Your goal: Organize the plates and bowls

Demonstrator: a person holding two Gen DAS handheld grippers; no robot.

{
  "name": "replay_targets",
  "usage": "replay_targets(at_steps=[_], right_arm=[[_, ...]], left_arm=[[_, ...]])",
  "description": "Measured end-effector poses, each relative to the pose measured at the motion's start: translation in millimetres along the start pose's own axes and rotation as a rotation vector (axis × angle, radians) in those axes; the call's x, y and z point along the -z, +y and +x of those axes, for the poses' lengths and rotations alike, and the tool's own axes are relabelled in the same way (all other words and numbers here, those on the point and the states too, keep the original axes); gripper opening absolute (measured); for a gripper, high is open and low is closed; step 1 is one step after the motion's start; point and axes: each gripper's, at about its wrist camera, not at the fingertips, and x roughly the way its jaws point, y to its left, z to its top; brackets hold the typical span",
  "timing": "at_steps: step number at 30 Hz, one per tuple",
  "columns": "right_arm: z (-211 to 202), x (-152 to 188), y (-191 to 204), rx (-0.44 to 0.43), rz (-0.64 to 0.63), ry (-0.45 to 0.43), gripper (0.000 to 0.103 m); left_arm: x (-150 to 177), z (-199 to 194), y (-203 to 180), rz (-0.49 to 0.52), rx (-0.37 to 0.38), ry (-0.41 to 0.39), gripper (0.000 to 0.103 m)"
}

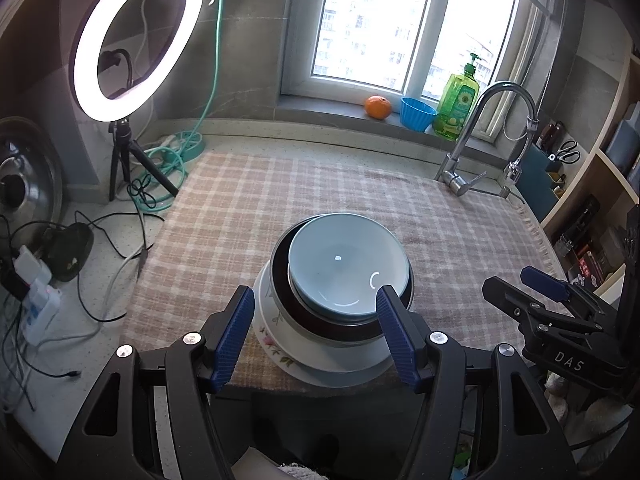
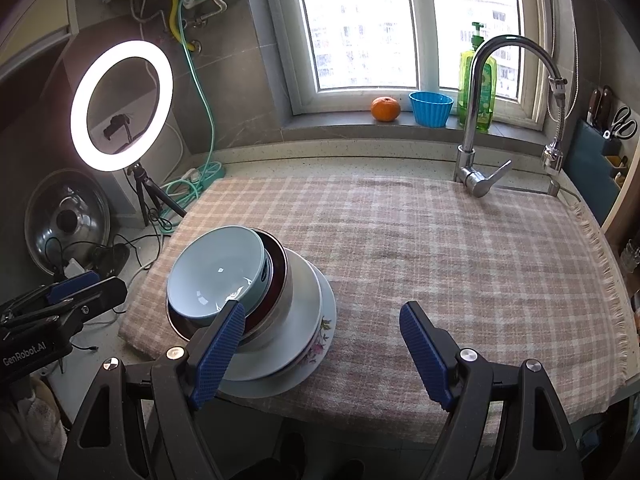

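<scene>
A checked pink-and-cream cloth [image 2: 440,240] covers the kitchen counter below a bright double window [image 2: 404,24], with a lit ring light [image 2: 122,106] on a small tripod standing off the cloth's left edge and a chrome tap [image 2: 476,120] rising at its far right corner. Near the cloth's front left corner sits the stack of crockery: a pale grey plate [image 2: 280,384] at the bottom, a floral-rimmed plate [image 2: 320,338] on it, then a white dish [image 2: 304,280], a steel-rimmed dark red bowl [image 2: 278,276], and a light blue bowl [image 2: 218,276] nested on top, tilted slightly. The left gripper [image 1: 316,304] faces the stack with its jaws spread wide, blue pads on either side of the near rim and gripping nothing; its right pad overlaps the blue bowl's edge in the left wrist view, though contact cannot be judged. The right gripper [image 2: 322,316] hangs just to the stack's right, jaws likewise wide apart and empty, over bare cloth. On the sill stand a green soap bottle [image 2: 478,80], a blue fluted cup [image 2: 431,109] and an orange [image 2: 385,109].
</scene>
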Motion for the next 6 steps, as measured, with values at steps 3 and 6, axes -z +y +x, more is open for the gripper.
replay_targets(at_steps=[3,6], right_arm=[[1.3,0.0,-1.0,0.0,0.004,0.004,0.076],[2.7,-0.2,-1.3,0.001,0.003,0.006,0.076]], left_arm=[[-0.2,1.0,0.7,-0.002,-0.002,0.002,0.063],[-0.5,3.5,2.2,-0.007,-0.005,0.007,0.063]])
